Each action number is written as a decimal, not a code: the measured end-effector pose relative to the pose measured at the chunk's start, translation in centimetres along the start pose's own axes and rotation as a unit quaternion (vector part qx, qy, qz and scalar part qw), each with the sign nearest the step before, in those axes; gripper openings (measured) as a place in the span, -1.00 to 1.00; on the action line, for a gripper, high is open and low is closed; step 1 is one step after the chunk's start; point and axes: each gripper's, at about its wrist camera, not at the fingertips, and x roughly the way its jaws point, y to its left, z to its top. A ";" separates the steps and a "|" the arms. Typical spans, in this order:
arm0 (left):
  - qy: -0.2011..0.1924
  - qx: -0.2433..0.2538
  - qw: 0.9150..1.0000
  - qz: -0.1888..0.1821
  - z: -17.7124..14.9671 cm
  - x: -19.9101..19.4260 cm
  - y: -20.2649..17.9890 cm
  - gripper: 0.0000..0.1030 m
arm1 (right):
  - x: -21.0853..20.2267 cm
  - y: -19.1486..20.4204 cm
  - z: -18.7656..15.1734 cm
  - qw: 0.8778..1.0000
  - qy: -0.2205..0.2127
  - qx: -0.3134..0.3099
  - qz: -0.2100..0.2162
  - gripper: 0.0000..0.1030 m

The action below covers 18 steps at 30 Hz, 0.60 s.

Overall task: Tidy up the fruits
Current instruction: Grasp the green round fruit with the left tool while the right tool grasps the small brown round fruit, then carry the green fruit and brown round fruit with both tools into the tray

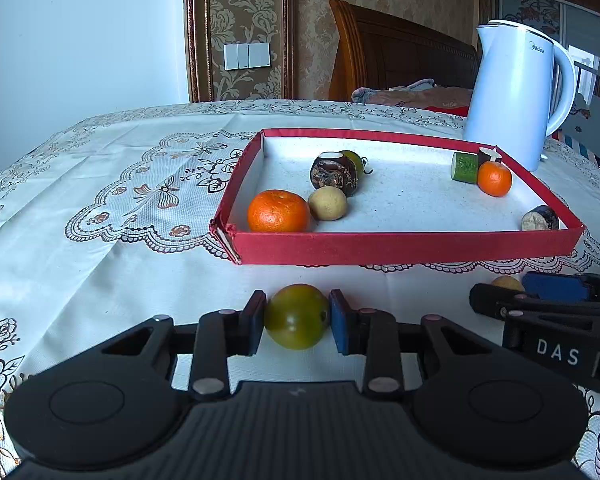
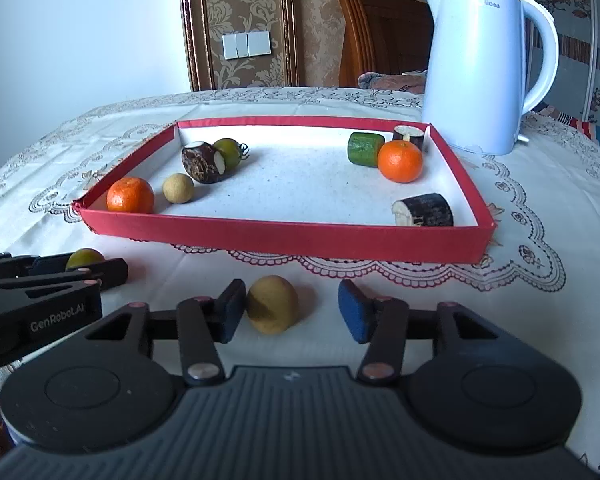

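**Two fruits at the grippers, the rest in the red tray**

The left gripper (image 1: 297,317) sits low over the tablecloth (image 1: 100,264), just near of the red tray (image 1: 408,246). Its two pads press on either side of a green tomato (image 1: 296,316), so it has the fruit clamped between them. The same tomato shows in the right wrist view as a small green shape (image 2: 85,258) behind the left gripper's fingers, at the left edge.

The right gripper (image 2: 292,312) is beside it, to the right, also near of the tray. Its jaws stand wide apart around a small yellow-brown fruit (image 2: 272,304) resting on the cloth. The left pad touches or nearly touches the fruit; the right pad (image 2: 352,312) is clear of it, so nothing is gripped.

Inside the tray, at the near left corner, lie an orange (image 2: 131,195) and a second yellow-brown fruit (image 2: 178,188), close together. Farther back on the left are a dark brown chunk with white cut ends (image 2: 202,161) and, touching it from behind, another green tomato (image 2: 229,152). At the far right corner sit a green cucumber piece (image 2: 365,149), a second orange (image 2: 400,161) against it, and a short dark stub (image 2: 409,135) behind. A dark cut piece (image 2: 423,210) lies at the near right corner.

A white kettle (image 2: 476,68) stands on the cloth beyond the tray's far right corner.
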 end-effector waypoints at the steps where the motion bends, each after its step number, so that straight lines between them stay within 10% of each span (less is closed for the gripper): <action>1: 0.000 0.000 1.000 0.000 0.0 0.0 0.0 -0.36 | 0.0 0.1 0.0 1.000 -0.001 -0.002 0.001 -0.22; 5: 0.000 0.000 1.000 0.000 0.0 0.0 0.0 -0.37 | 0.3 0.6 0.2 1.000 0.001 -0.016 -0.002 -0.49; 18: -0.001 0.004 1.000 0.002 0.0 0.0 0.0 -0.37 | -0.4 0.6 0.0 1.000 -0.010 -0.018 0.000 -0.50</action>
